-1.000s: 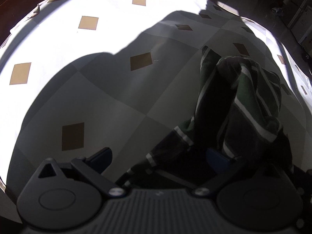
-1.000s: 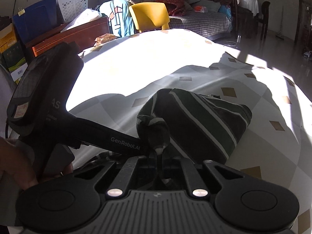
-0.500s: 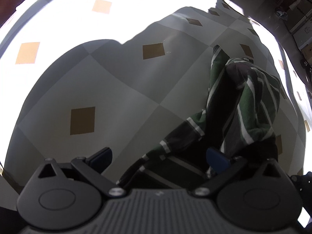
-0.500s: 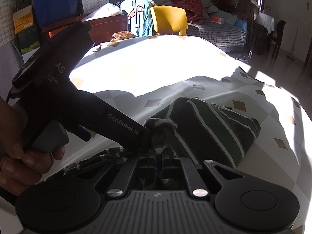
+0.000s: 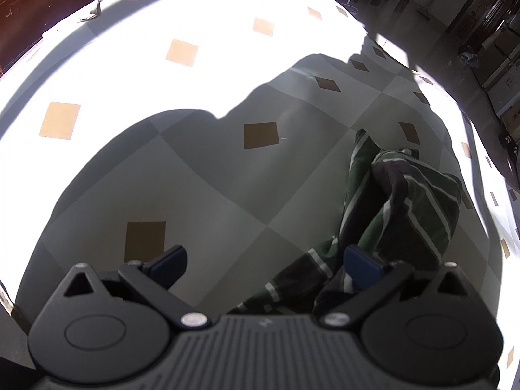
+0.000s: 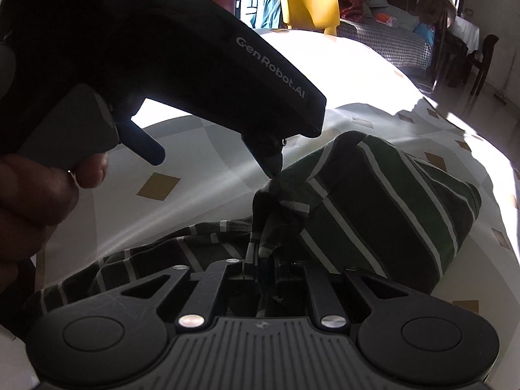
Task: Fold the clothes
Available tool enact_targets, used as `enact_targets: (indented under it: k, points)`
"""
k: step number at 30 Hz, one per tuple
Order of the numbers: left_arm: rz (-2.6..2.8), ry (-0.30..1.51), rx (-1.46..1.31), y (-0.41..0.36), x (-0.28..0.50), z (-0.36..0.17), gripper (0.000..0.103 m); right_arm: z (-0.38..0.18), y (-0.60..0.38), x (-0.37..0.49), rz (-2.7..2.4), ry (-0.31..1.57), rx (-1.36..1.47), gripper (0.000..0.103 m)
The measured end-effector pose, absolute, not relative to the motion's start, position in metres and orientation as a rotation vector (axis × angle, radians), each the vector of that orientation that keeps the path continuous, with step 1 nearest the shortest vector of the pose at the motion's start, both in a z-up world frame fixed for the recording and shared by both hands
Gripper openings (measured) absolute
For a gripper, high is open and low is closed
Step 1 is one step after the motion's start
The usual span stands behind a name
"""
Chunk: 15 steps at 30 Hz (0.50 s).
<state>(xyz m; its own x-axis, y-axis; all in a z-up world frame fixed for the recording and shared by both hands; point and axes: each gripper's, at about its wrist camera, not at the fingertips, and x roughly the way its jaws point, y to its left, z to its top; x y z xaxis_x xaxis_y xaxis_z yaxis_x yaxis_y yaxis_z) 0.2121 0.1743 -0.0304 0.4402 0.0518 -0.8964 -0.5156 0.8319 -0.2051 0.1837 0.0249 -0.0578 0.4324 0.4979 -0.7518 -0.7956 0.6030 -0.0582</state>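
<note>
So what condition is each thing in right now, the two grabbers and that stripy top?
Left gripper: open, fingers wide apart, holding nothing.
Right gripper: shut, pinching a bunched bit of the cloth.
Striped shirt: crumpled and partly doubled over on the table, not yet neatly folded.
Tablecloth: spread flat, half in sun, half in shadow.

The left gripper has its jaws spread wide, while the right gripper has its jaws pinched together.

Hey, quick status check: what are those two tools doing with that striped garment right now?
Right tool shut on a bunched fold of the green striped garment. Left tool open, nothing gripped, garment beside one finger. Nothing in the way on the checked cloth.
</note>
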Motion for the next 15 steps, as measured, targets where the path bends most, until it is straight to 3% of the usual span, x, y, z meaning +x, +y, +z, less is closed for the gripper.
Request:
enact_targets:
  k: [15]
  points:
    - [0.293, 1.018, -0.499, 0.164, 0.218, -0.019, 0.103, -0.075, 0.029, 0.196, 0.816, 0.798, -0.404, 0.024]
